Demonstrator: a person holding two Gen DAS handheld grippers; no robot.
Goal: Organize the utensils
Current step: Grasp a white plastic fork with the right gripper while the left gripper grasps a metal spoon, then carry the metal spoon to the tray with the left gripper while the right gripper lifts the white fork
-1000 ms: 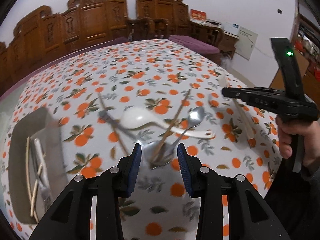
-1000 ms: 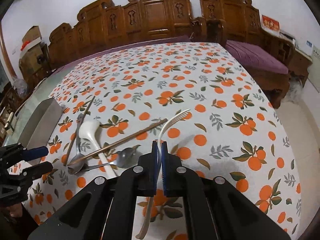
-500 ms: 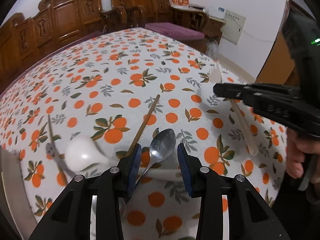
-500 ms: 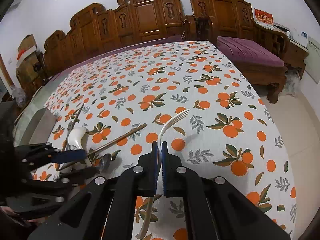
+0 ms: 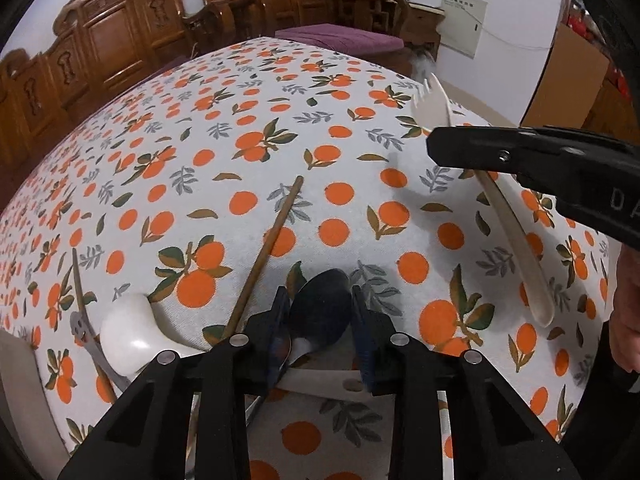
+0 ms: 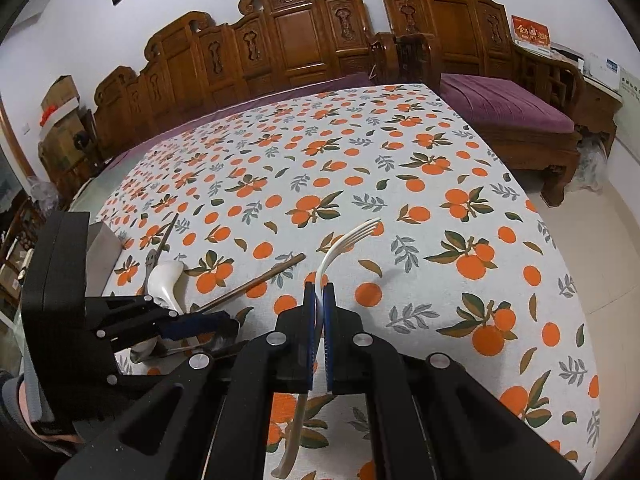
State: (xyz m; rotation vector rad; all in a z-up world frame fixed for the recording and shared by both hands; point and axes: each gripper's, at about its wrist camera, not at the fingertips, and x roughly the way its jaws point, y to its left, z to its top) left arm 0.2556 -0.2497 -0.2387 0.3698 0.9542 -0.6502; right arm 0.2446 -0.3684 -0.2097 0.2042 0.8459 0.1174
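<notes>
Since half a second ago the left gripper (image 5: 320, 322) has dropped lower over the utensil pile, so the bowl of the metal spoon (image 5: 320, 312) now sits between its blue pads, the jaws spread on either side of it and not pressing on it as far as can be seen. In the left wrist view the white ceramic spoon (image 5: 128, 332) lies at lower left with a brown chopstick (image 5: 266, 252) slanting up toward the middle of the frame, all on the orange-print table (image 5: 360, 152). The right gripper (image 6: 319, 320) enters that view from the right edge; in its own view its jaws are clenched on the handle of the white fork (image 6: 340, 248), whose tines point toward the upper middle and whose handle end hangs below. A grey tray (image 6: 102, 256) shows at left behind the left gripper.
</notes>
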